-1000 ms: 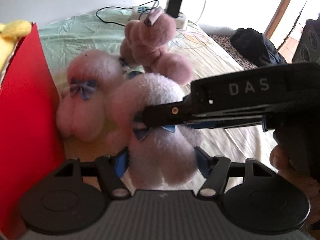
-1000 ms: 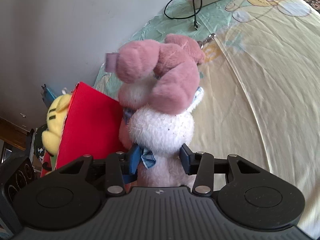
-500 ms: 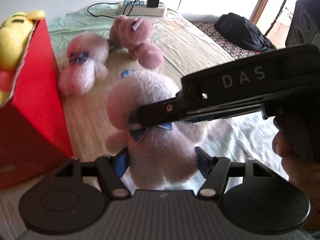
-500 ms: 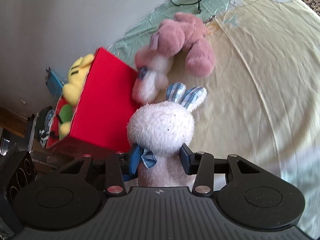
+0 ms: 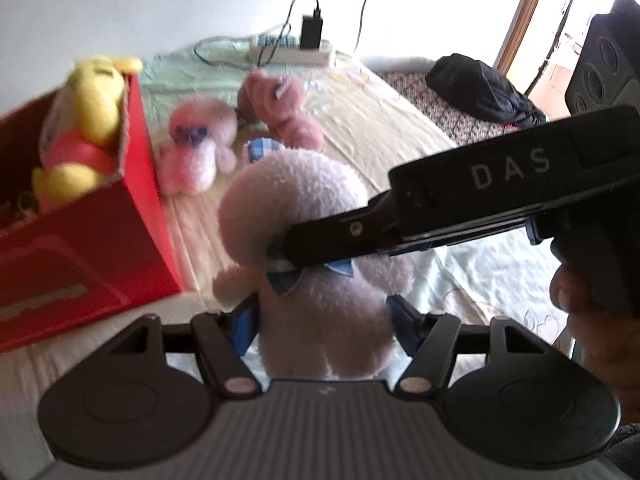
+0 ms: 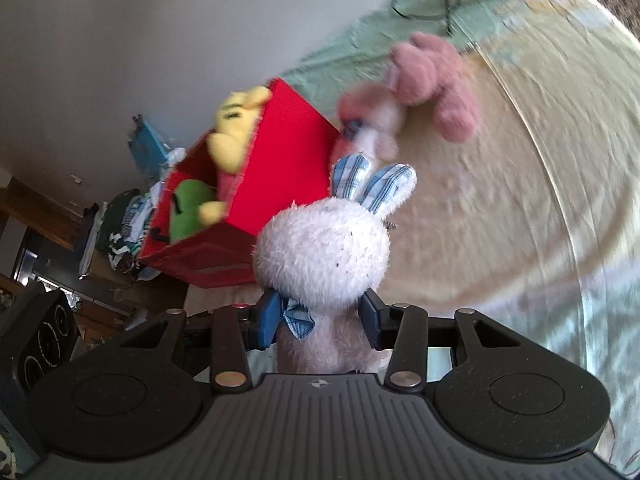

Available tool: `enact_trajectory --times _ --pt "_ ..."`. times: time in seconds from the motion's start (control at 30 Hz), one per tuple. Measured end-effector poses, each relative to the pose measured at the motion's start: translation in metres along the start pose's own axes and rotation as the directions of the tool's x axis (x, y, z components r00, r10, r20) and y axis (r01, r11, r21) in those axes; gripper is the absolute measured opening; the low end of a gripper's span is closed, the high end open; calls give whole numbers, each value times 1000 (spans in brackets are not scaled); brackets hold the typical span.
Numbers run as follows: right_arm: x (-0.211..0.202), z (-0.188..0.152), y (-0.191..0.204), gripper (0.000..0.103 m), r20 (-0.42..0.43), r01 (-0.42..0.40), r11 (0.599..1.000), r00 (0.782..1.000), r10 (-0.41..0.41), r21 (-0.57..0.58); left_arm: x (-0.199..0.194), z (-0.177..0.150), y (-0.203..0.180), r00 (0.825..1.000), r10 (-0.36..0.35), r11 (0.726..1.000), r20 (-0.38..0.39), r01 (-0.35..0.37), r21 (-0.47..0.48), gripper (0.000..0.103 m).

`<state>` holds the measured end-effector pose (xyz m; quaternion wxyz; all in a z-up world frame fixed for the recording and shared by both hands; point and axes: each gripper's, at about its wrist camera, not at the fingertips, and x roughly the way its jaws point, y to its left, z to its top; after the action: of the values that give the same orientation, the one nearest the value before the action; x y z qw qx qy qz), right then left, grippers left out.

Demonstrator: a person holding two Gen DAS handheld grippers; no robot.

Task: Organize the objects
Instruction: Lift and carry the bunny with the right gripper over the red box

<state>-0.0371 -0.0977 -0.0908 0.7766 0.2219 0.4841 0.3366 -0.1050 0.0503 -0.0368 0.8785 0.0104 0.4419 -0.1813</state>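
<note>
A white plush bunny (image 5: 320,248) with blue checked ears and a blue bow hangs above the bed. My left gripper (image 5: 324,316) is shut on its lower body. My right gripper (image 6: 320,318) is shut on its neck, just under the head (image 6: 324,256); in the left wrist view it crosses as a black bar (image 5: 460,208). To the left stands a red box (image 5: 80,240) holding a yellow plush (image 5: 92,120) and a green plush (image 6: 188,212). A pale pink plush (image 5: 196,148) and a darker pink plush (image 5: 280,108) lie on the bed beside the box.
A power strip (image 5: 292,46) with cables lies at the head of the bed by the wall. Dark clothing (image 5: 480,88) and a black speaker (image 5: 600,60) are off to the right. A person's hand (image 5: 580,320) grips the right gripper's handle. Clutter sits on the floor (image 6: 120,220) left of the box.
Both grippers have carried the bunny up and back from the two pink plushes. The red box's open top with the toys inside has come into view.
</note>
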Motion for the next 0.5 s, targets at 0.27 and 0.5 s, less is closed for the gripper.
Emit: enact_trajectory --times 0.27,0.5 --pt "-26 13 30 45 100 -54 995 993 62 -88 -42 18 -6 993 34 999 116 -37 21 68" --pt "-33 29 59 45 171 -99 982 977 126 -160 -75 33 6 977 60 998 203 -64 11 68"
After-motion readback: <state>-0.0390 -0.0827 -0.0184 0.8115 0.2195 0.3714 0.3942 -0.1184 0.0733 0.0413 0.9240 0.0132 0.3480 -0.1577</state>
